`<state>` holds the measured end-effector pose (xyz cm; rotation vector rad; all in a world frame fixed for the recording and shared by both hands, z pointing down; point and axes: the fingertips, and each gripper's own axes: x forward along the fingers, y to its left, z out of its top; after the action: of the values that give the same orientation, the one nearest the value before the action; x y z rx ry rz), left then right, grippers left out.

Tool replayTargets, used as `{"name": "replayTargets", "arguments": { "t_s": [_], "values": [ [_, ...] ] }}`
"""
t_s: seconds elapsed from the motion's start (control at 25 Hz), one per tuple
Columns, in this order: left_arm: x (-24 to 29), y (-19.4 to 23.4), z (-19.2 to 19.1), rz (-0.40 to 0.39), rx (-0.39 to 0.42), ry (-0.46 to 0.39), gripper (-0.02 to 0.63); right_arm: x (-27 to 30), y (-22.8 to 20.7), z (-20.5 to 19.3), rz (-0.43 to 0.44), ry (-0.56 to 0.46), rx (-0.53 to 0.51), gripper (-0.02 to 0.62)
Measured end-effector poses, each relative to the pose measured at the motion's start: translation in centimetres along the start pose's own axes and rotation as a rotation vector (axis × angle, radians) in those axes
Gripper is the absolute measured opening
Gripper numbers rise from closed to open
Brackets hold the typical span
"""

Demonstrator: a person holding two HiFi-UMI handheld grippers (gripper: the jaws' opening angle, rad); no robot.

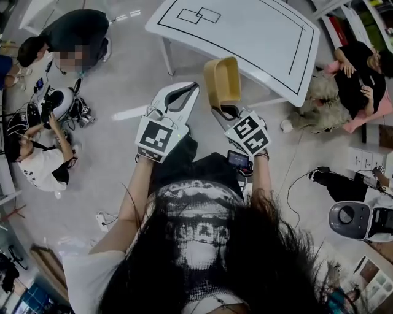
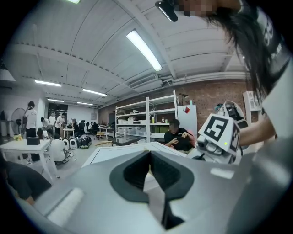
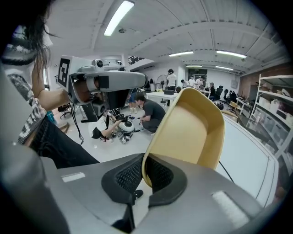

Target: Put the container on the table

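Observation:
A tan container (image 1: 222, 81) hangs in the air in front of the white table (image 1: 258, 37), its rim pinched by my right gripper (image 1: 222, 112). In the right gripper view the container (image 3: 192, 128) fills the middle, tilted, with the jaws (image 3: 143, 176) shut on its lower rim and the table (image 3: 249, 146) to the right. My left gripper (image 1: 178, 96) is held beside it on the left, jaws shut and empty. The left gripper view shows its closed pads (image 2: 149, 171) and the table (image 2: 123, 153) beyond.
Black rectangles are marked on the table top (image 1: 199, 15). People sit on the floor at left (image 1: 40, 153) and at right (image 1: 359, 80), with small white robots (image 1: 55, 101) nearby. A white device (image 1: 356, 221) stands at the right; shelving (image 2: 146, 116) lies beyond the table.

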<state>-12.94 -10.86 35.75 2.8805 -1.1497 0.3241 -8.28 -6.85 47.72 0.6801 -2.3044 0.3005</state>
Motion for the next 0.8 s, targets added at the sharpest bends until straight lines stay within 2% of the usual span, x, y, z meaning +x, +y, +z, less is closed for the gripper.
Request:
{"name": "replayTargets", "arguments": {
  "t_s": [0.2, 0.32, 0.44, 0.68, 0.8],
  "values": [
    [1.9, 2.1, -0.2, -0.022, -0.006, 0.004, 0.0, 1.5, -2.6, 1.3, -0.023, 0.012, 0.007, 0.015],
    [4.3, 3.0, -0.4, -0.056, -0.039, 0.0, 0.0, 1.6, -5.3, 1.2, -0.045, 0.043, 0.023, 0.015],
    [5.9, 4.9, -0.1, -0.084, -0.035, -0.006, 0.0, 2.8, -7.9, 2.2, -0.059, 0.076, 0.022, 0.015],
    [9.6, 6.9, 1.8, -0.062, -0.038, -0.031, 0.0, 3.6, -14.7, 3.6, -0.06, 0.107, -0.028, 0.015],
    [11.9, 9.9, 2.2, -0.038, -0.025, -0.025, 0.0, 5.7, -18.9, 4.9, -0.06, 0.144, -0.074, 0.015]
  ]
}}
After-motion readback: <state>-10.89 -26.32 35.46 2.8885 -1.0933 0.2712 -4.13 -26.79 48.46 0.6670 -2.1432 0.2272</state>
